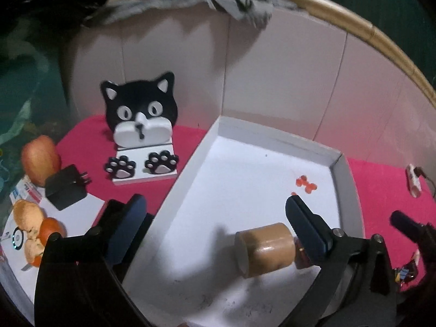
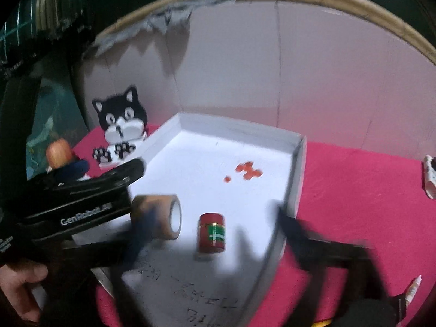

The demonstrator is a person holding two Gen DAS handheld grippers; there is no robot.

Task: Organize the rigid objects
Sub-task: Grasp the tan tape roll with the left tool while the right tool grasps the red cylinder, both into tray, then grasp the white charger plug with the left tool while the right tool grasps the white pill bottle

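Note:
A white shallow tray (image 1: 338,174) lies on a red cloth. A roll of brown tape (image 1: 265,249) lies on its side in the tray, between the open fingers of my left gripper (image 1: 215,212), close to the right finger. A small red jar (image 2: 212,233) lies beside the tape (image 2: 158,216) in the right wrist view; in the left wrist view only a sliver of it (image 1: 301,256) shows behind the right finger. My right gripper (image 2: 215,234) is open and blurred, its fingers either side of the jar. Small orange beads (image 1: 306,184) lie in the tray.
A black and white cat phone stand (image 1: 141,128) stands left of the tray. A black charger (image 1: 65,190), an apple (image 1: 41,163) and peeled orange pieces (image 1: 35,231) lie at the far left. A small white item (image 1: 413,184) lies at the right. A pale board backs the scene.

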